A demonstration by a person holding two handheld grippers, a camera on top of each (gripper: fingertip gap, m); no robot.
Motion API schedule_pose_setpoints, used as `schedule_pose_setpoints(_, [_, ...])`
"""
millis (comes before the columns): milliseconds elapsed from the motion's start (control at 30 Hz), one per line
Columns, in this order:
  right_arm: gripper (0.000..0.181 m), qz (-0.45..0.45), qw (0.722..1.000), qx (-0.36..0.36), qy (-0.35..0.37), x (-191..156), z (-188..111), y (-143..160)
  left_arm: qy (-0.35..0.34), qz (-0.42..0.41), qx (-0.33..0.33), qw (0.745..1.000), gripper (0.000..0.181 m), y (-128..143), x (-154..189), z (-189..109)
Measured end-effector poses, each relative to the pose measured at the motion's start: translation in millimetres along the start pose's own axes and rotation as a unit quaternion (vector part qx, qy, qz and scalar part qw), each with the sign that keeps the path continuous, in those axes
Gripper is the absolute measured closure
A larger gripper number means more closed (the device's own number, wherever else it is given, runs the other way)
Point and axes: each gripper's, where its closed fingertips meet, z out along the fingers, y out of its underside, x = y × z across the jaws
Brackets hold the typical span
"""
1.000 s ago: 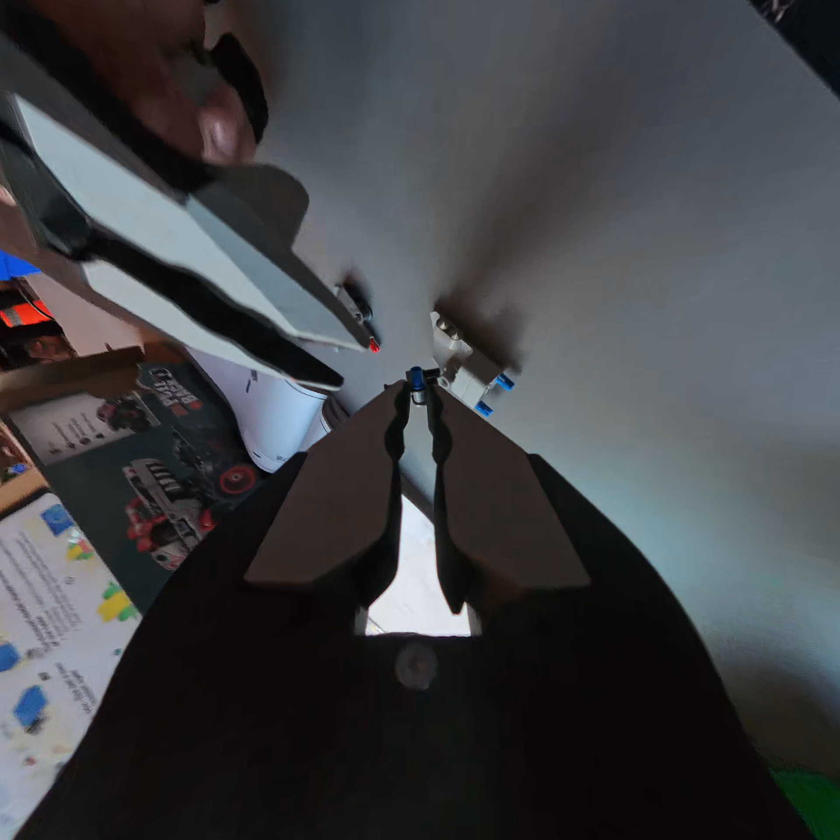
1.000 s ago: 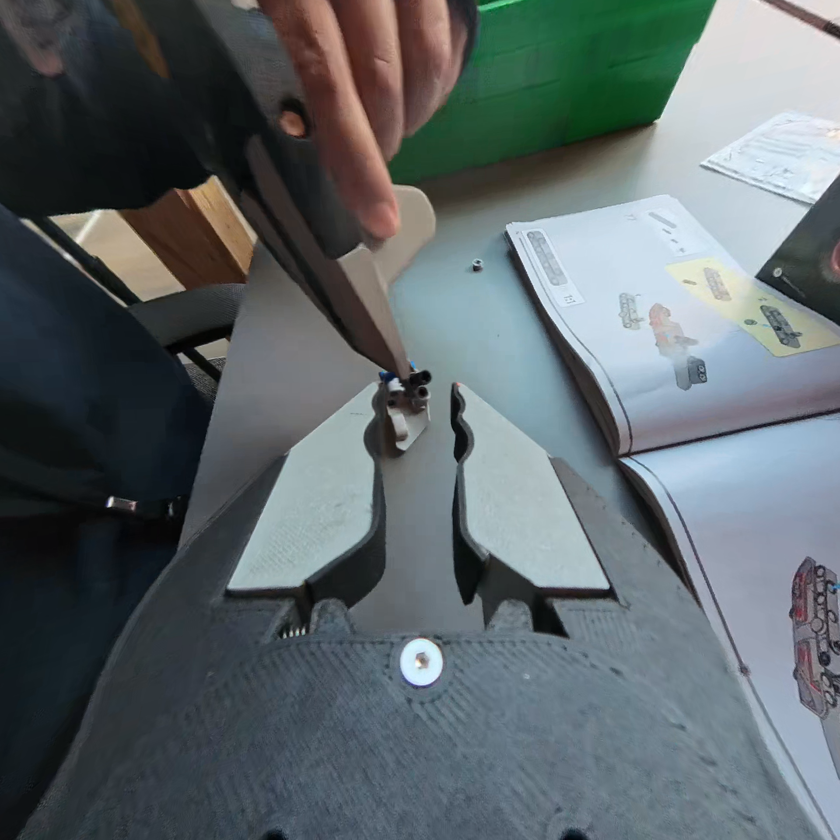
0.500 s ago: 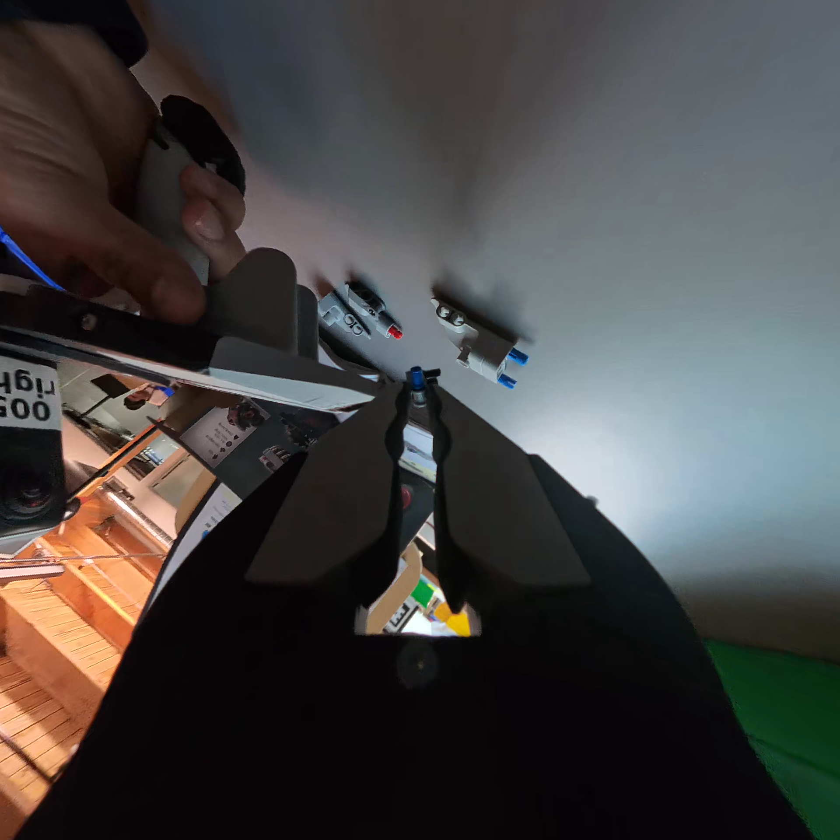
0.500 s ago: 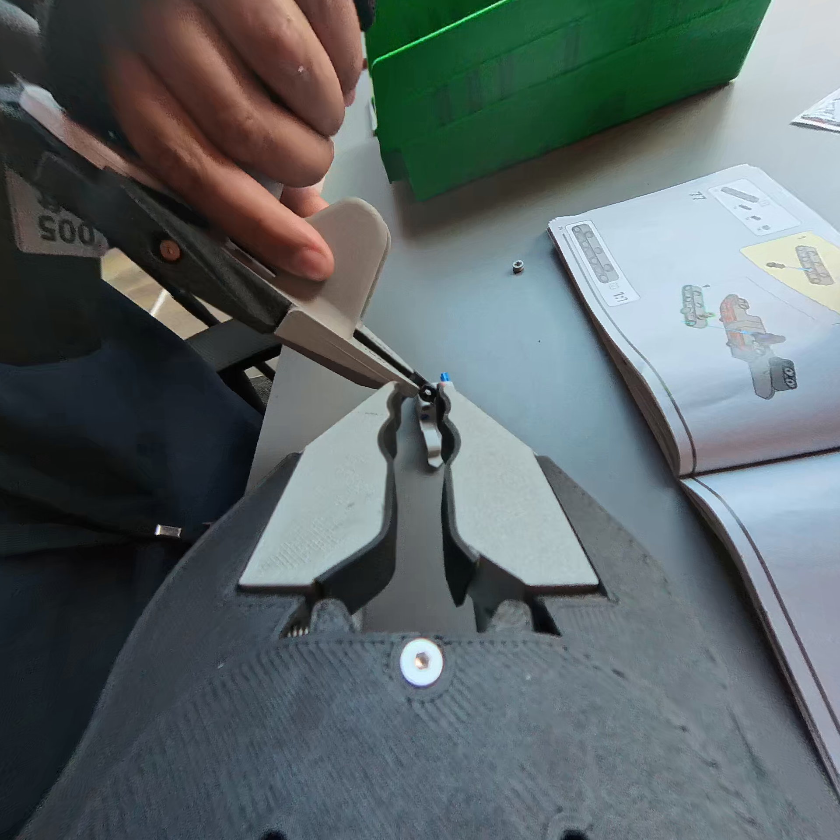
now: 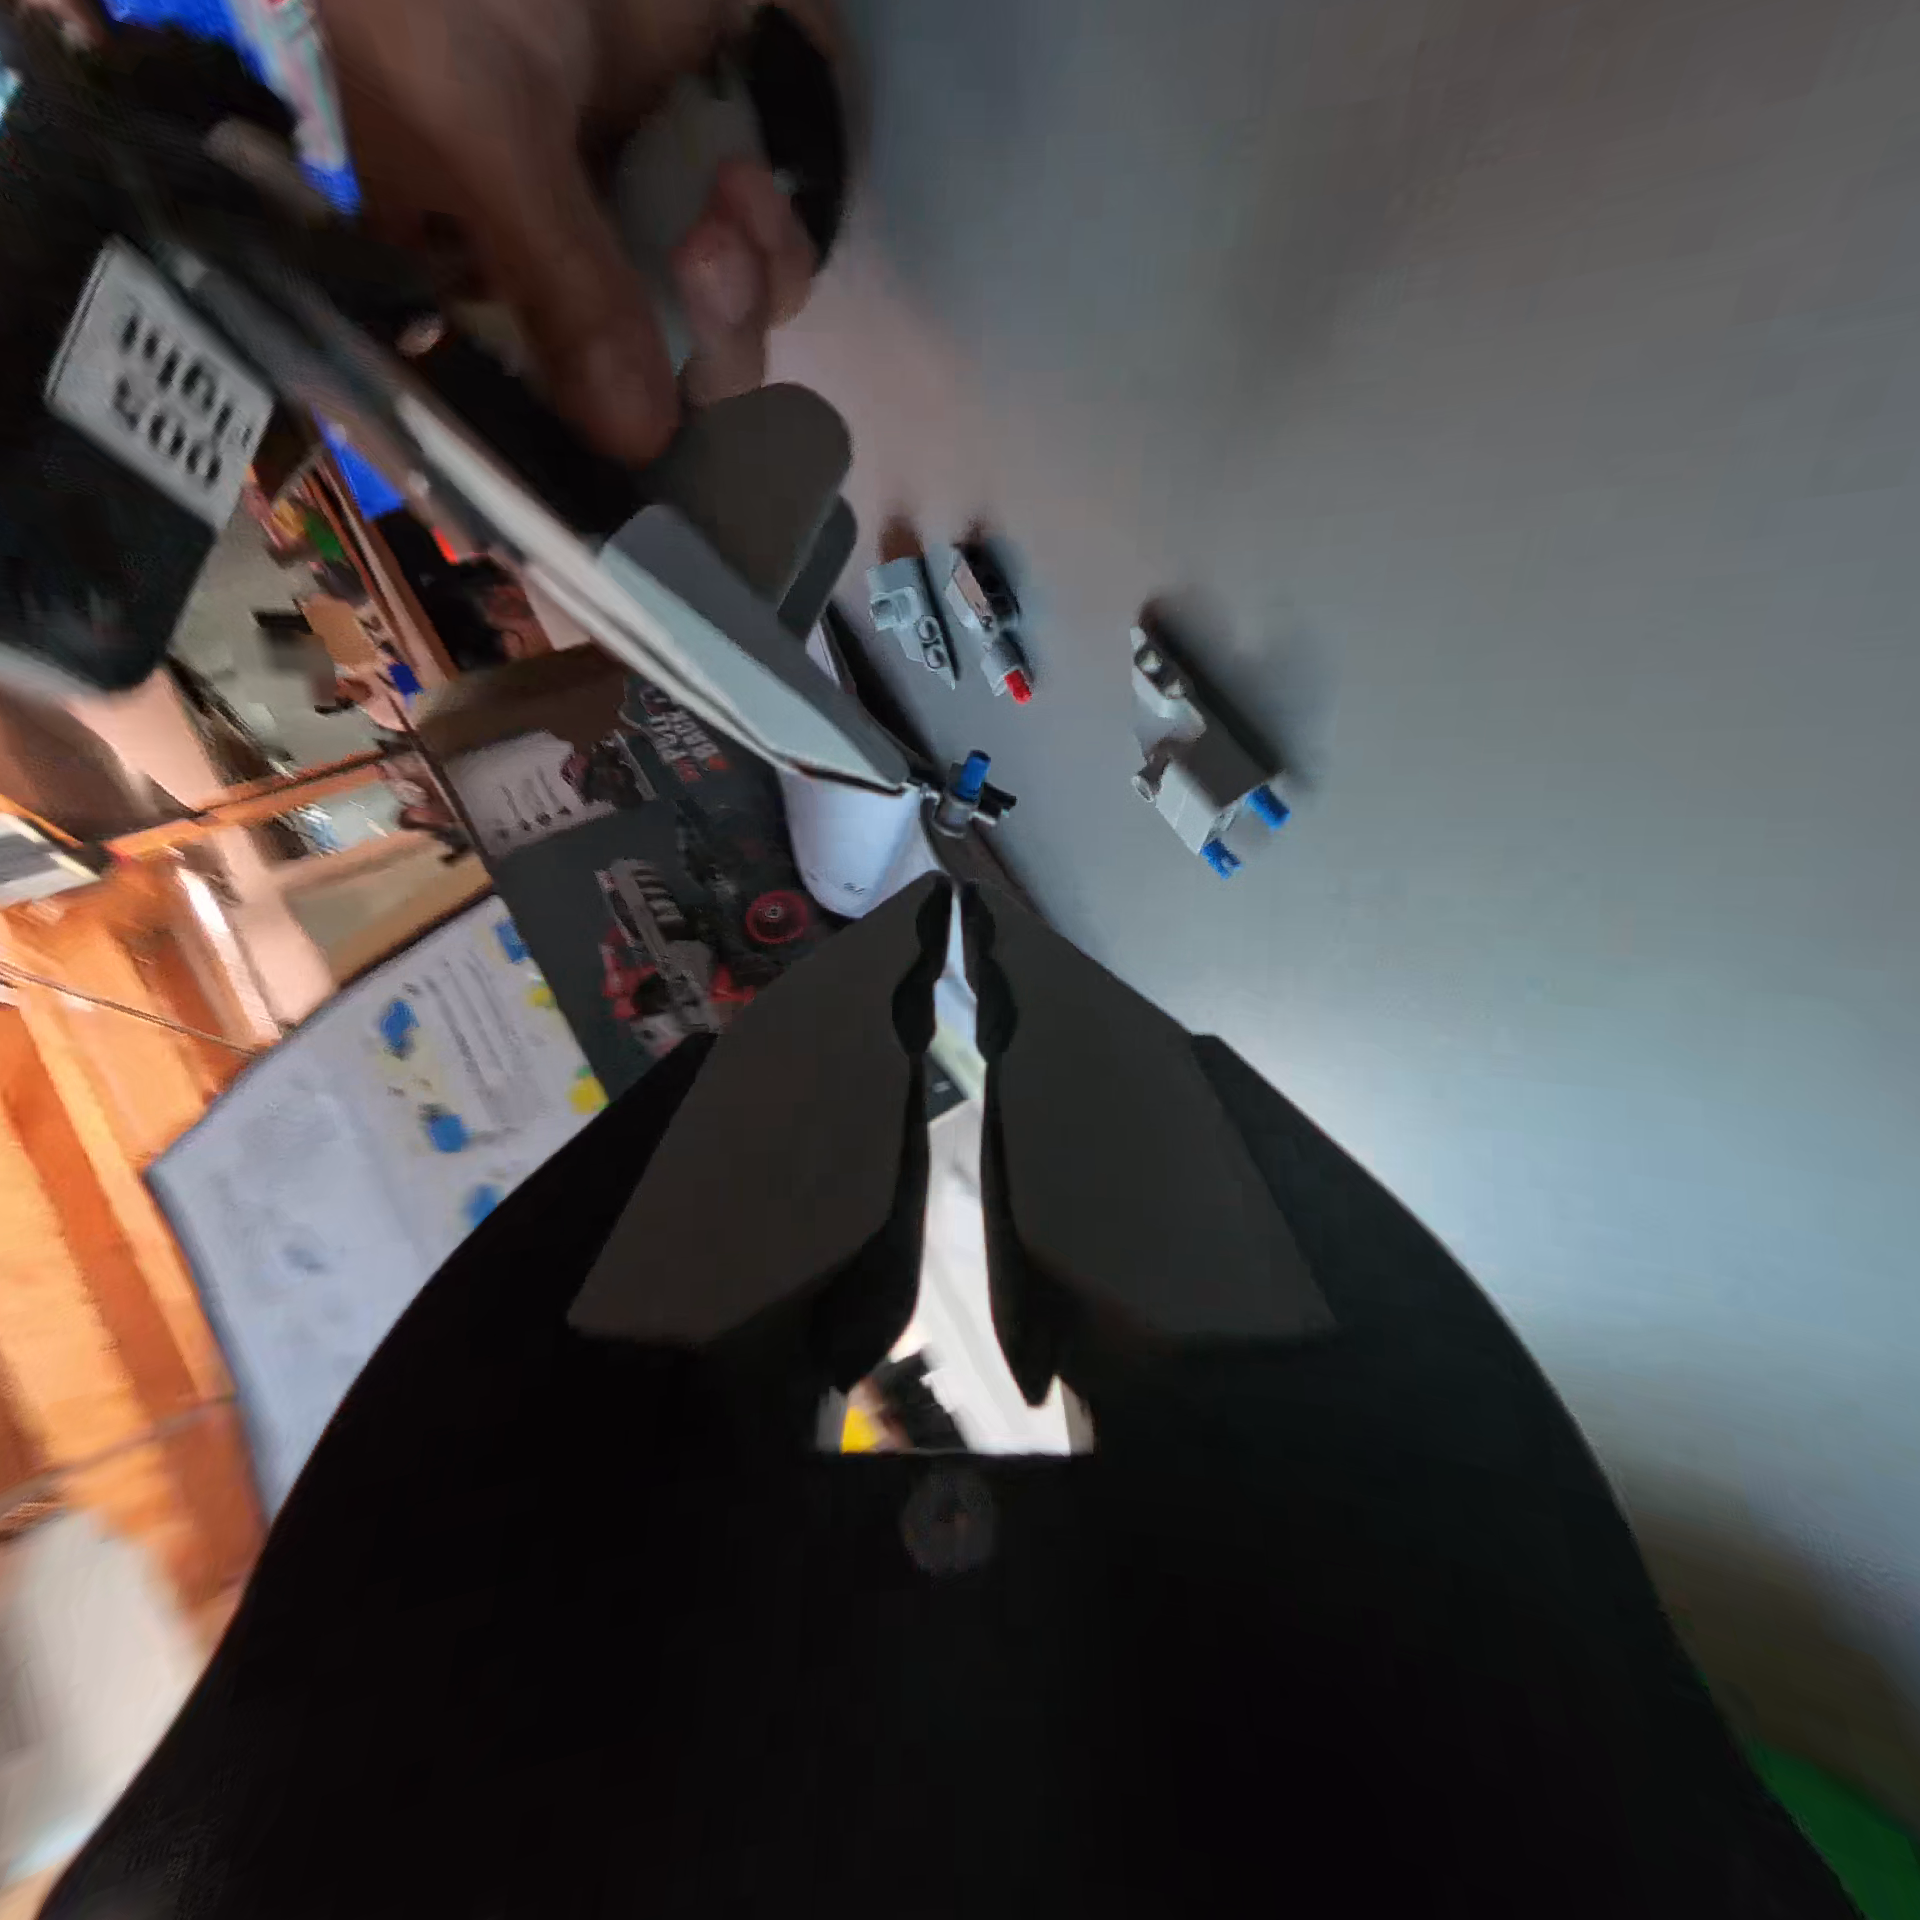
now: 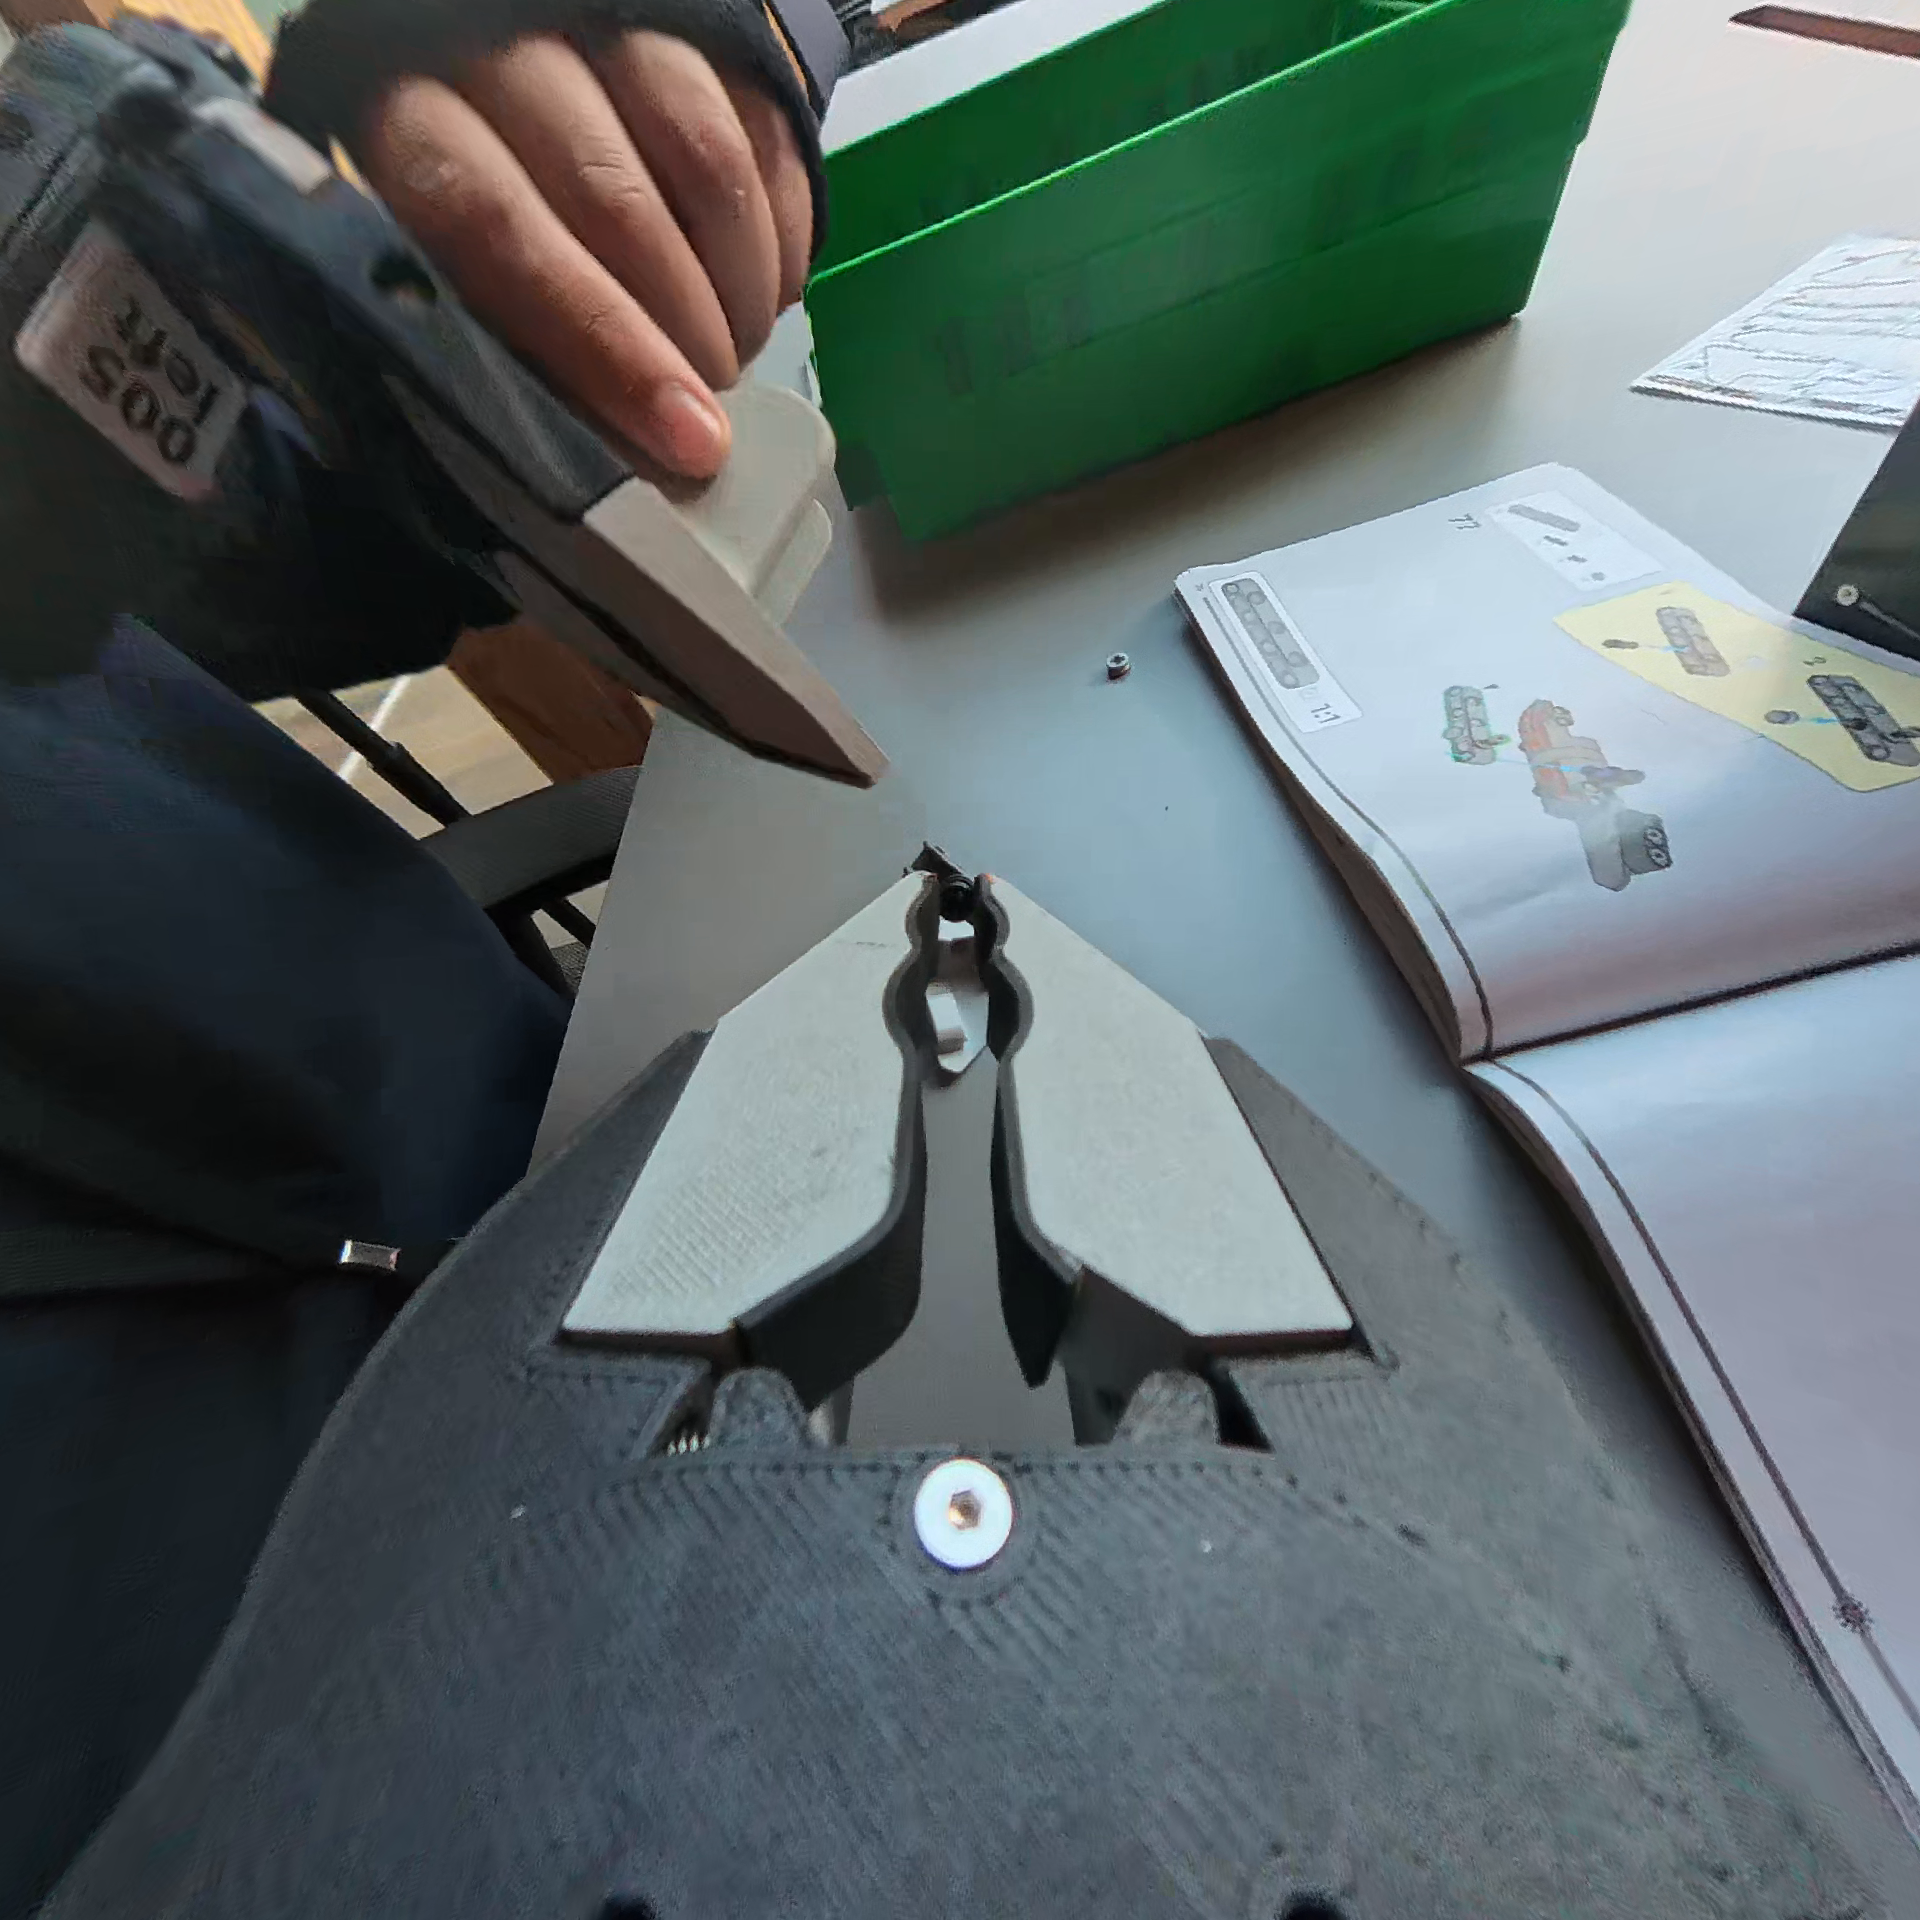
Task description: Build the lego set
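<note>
Grey matte tabletop (image 6: pixel 1039 727) is filling both views, with wooden furniture blurring at the left edge of the left wrist view. Going left to right in the right wrist view, a hand (image 6: pixel 582 239) is steering the left gripper (image 6: pixel 868 774), its flat grey fingers drawn almost together with nothing between the tips. Just beside it, the right gripper (image 6: pixel 954 883) is pinching a small grey piece (image 6: pixel 951 1023) fitted with a black pin, held above the table. Farther right, a green plastic bin (image 6: pixel 1195 260) and an open instruction booklet (image 6: pixel 1558 779) are lying on the table. In the left wrist view, small grey sub-assemblies with a red pin (image 5: pixel 987 634) and with blue pins (image 5: pixel 1205 769) are waiting on the table. By my reading, a pin-fitting step is ending; the next move calls for mating the held piece to one of those sub-assemblies, aligning round pins with round holes.
</note>
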Motion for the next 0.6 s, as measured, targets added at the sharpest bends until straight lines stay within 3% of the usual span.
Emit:
schedule_pose_setpoints(33, [0.178, 0.005, 1.000, 0.002, -0.005, -1, 0, 1, 0.002, -0.062, 0.026, 0.998, 0.180, -1, 0, -4])
schedule_pose_setpoints(100, [0.178, 0.000, 1.000, 0.008, -0.015, -4, -1, 1, 0.013, -0.202, 0.090, 0.975, 0.174, -8, 0, -10])
schedule_pose_setpoints(233, [0.178, -0.046, 0.998, 0.036, -0.026, -12, -4, -6, 0.058, -0.418, 0.167, 0.891, 0.171, -9, 8, -6])
schedule_pose_setpoints(433, [0.178, -0.139, 0.987, 0.073, -0.019, -22, -3, -16, 0.099, -0.516, 0.226, 0.820, 0.170, -2, 11, 5])
schedule_pose_setpoints(500, [0.178, -0.155, 0.986, 0.063, -0.010, -21, 0, -14, 0.105, -0.523, 0.241, 0.811, 0.170, -2, 11, 6])
schedule_pose_setpoints(600, [0.178, -0.166, 0.985, 0.056, -0.007, -21, 3, -13, 0.107, -0.523, 0.216, 0.818, 0.169, 5, 20, 11])
